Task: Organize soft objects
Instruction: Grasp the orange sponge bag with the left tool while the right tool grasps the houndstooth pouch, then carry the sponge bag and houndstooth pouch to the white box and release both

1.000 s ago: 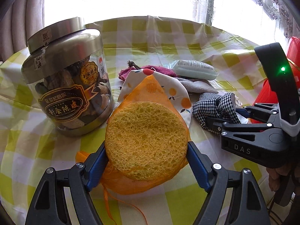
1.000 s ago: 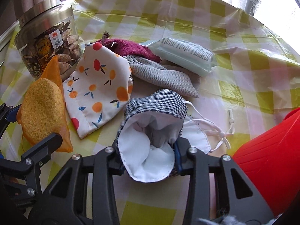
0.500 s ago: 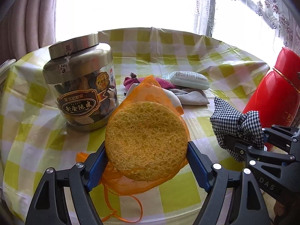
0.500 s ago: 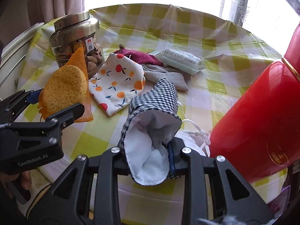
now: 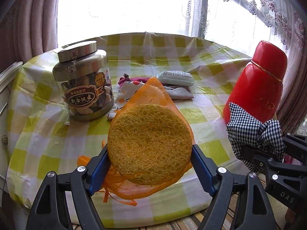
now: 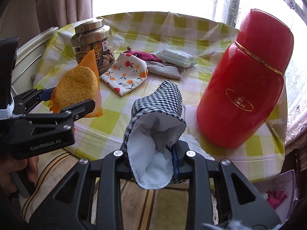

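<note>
My left gripper [image 5: 149, 151] is shut on a round yellow sponge [image 5: 149, 140] inside an orange mesh bag [image 5: 153, 90], held above the table's near edge. In the right wrist view the left gripper [image 6: 71, 97] and the sponge [image 6: 76, 84] appear at the left. My right gripper [image 6: 153, 153] is shut on a black-and-white houndstooth cloth [image 6: 161, 99] with a white lining, lifted off the table. In the left wrist view the right gripper [image 5: 264, 149] and its houndstooth cloth [image 5: 247, 124] stand in front of the red flask.
On the green-checked table [image 5: 48, 115] stand a lidded jar [image 5: 84, 82] and a red flask [image 5: 259, 88]. A fruit-print cloth [image 6: 126, 72], a grey cloth [image 6: 165, 70], a maroon cloth [image 6: 142, 55] and a tissue pack [image 6: 176, 57] lie behind. A striped seat [image 6: 57, 163] is below.
Both grippers have drawn back and upward from the table with their loads. The houndstooth cloth has left the tabletop, and the whole flask has come into view.
</note>
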